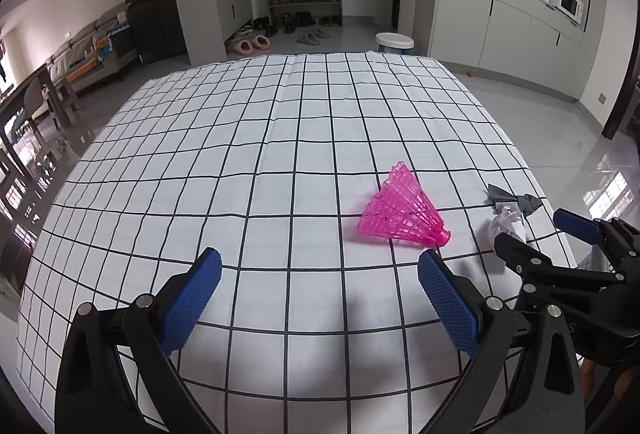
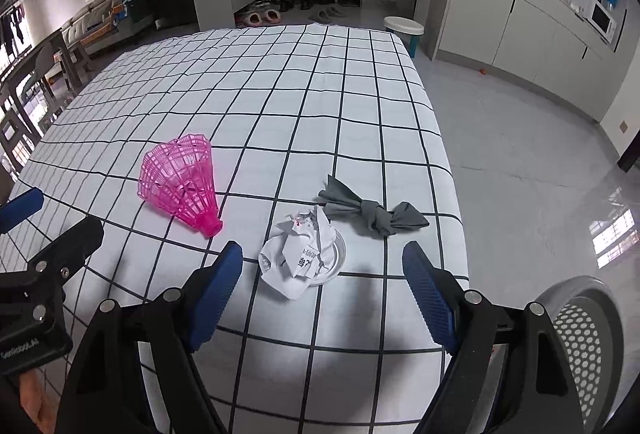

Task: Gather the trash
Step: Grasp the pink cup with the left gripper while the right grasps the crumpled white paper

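Trash uncollected: my left gripper [image 1: 320,292] and right gripper [image 2: 322,284] gape empty; crumpled paper [image 2: 298,254], shuttlecock [image 2: 182,179], knotted cloth [image 2: 372,213] remain.

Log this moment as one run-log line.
left gripper open, empty | right gripper open, hovering before crumpled paper | pink shuttlecock, grey knotted cloth on checked tablecloth

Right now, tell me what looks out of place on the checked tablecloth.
Three things lie loose near the table's right edge: a pink shuttlecock tipped on its side, a crumpled white paper slumped over a clear round lid, and a knotted grey cloth just behind it. Nothing looks spilled. Both grippers, left and right, are open.
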Available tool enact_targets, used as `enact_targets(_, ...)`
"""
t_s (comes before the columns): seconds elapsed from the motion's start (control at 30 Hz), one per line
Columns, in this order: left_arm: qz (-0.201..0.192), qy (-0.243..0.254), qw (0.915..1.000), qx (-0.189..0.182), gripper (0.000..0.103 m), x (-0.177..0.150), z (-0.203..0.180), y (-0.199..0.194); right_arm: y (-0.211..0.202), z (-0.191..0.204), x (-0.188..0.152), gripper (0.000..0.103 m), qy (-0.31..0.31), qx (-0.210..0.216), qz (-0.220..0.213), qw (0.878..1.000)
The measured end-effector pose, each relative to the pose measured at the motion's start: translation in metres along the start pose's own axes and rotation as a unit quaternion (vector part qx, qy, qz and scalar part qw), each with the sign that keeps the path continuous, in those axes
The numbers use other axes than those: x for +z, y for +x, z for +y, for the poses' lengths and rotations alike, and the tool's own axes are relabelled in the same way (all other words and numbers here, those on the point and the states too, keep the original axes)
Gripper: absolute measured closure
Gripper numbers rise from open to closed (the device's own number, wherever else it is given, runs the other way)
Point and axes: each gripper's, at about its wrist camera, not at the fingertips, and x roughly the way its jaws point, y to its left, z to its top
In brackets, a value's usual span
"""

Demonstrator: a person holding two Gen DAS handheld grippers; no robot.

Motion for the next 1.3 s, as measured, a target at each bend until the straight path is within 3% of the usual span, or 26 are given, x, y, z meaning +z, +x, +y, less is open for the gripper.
enact_targets(0.13,-0.001,0.001,1.0000,-0.001,0.006,-0.001,0.000,-0.001,0.004,0.005,0.002,0.029,-0.009,-0.006,0.002,1.000)
enact_targets(0.4,-0.001,0.001,1.0000,0.000,0.006,-0.003,-0.002,-0.001,0.011,0.012,-0.004,0.069,-0.025,-0.006,0.016,1.000)
enact_targets(0.77,0.001,0.011,0.9999,-0.005,0.006,-0.005,-0.012,-0.001,-0.021,-0.008,-0.005,0.072,0.013,0.023,-0.009,1.000)
enact_targets(1.3,0.025,0.018,0.9995,-0.001,0.006,-0.007,-0.049,0.021,-0.049,-0.067,-0.021,0.072,0.080,0.044,-0.007,0.996)
